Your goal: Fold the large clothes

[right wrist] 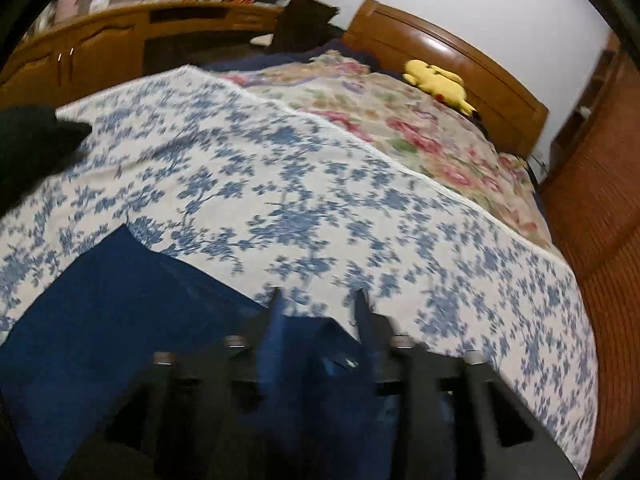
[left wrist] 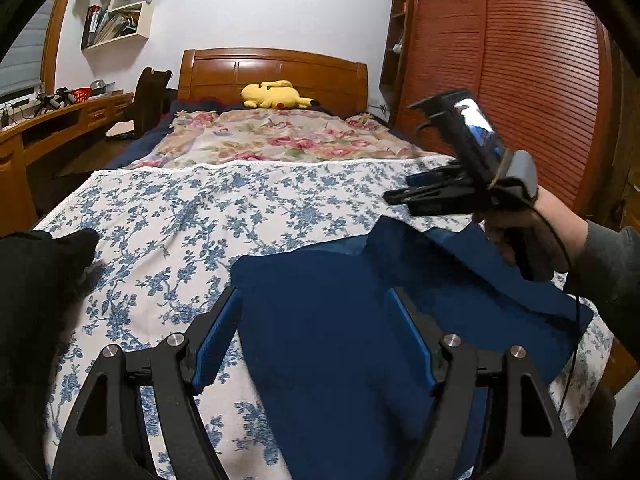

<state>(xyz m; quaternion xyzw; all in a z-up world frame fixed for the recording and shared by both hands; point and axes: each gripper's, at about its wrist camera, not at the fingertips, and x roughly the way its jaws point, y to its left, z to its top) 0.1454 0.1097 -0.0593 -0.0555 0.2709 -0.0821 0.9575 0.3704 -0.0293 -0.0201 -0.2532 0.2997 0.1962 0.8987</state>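
Left wrist view. The left tool (left wrist: pixel 316 320) hung low over the near end of the bed (left wrist: pixel 168 216), its two blue-padded fingers (left wrist: pixel 218 338) spread wide, nothing between them but air. Below them the dark blue garment (left wrist: pixel 328 320) lay on the blue-flowered white cover (left wrist: pixel 200 208), its left edge running just inside the left finger. The garment's right part was lifted off the cover in a raised fold. Above that fold the right tool (left wrist: pixel 400 192) was seen side-on, gripped in the person's right hand (left wrist: pixel 520 240), a cable trailing from it; its fingers looked close together, though whether they held cloth could not be told from here. A black garment (left wrist: pixel 44 264) sat at the left edge of the bed. Farther up: a rose-patterned quilt (left wrist: pixel 276 136), a yellow plush toy (left wrist: pixel 274 96) against the wooden headboard (left wrist: pixel 272 72), a bench (left wrist: pixel 60 120) along the left wall, a louvred wardrobe (left wrist: pixel 500 60) on the right.

Right wrist view, motion-blurred. The right tool (right wrist: pixel 318 300) had its fingers (right wrist: pixel 276 300) narrowed around a bunched piece of the dark blue garment (right wrist: pixel 120 300), pinching it. The rest of the garment spread to the left over the flowered cover (right wrist: pixel 320 180). The plush toy (right wrist: pixel 436 80) and headboard (right wrist: pixel 460 52) showed beyond.
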